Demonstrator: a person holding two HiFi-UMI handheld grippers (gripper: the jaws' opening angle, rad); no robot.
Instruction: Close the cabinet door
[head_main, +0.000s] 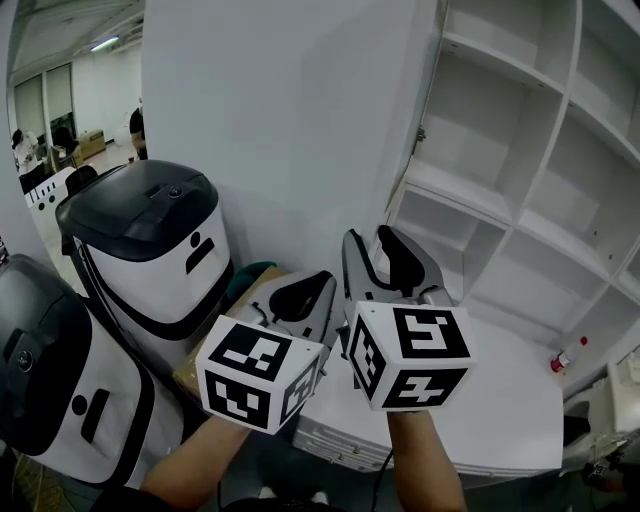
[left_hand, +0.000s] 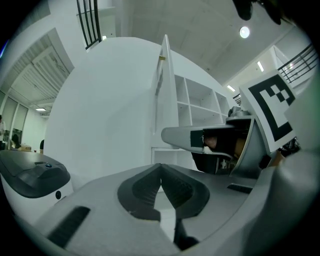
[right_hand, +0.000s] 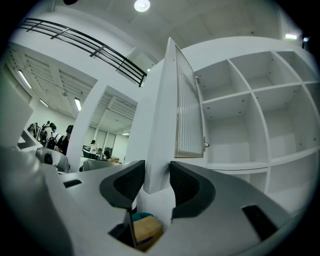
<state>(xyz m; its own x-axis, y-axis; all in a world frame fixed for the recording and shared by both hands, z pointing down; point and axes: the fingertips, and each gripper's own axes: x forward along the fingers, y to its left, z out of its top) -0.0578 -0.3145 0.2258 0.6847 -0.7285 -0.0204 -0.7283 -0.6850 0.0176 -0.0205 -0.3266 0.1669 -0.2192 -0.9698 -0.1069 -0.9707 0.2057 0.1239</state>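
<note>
At the lower edge of the door (right_hand: 162, 125), my right gripper (right_hand: 156, 172) stands released, edge between its jaws; my left gripper (left_hand: 161, 169), beside it, is clenched on nothing.

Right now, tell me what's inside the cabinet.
Bare white shelves in every compartment that shows; from the head view, the right tongs cover part of a lower one.

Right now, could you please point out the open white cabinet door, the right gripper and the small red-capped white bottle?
white cabinet door (right_hand: 162, 125), right gripper view, its white frame.
right gripper (right_hand: 157, 170), right gripper view, between its fingertips.
red-capped white bottle (head_main: 563, 361), head view, its body.
</note>
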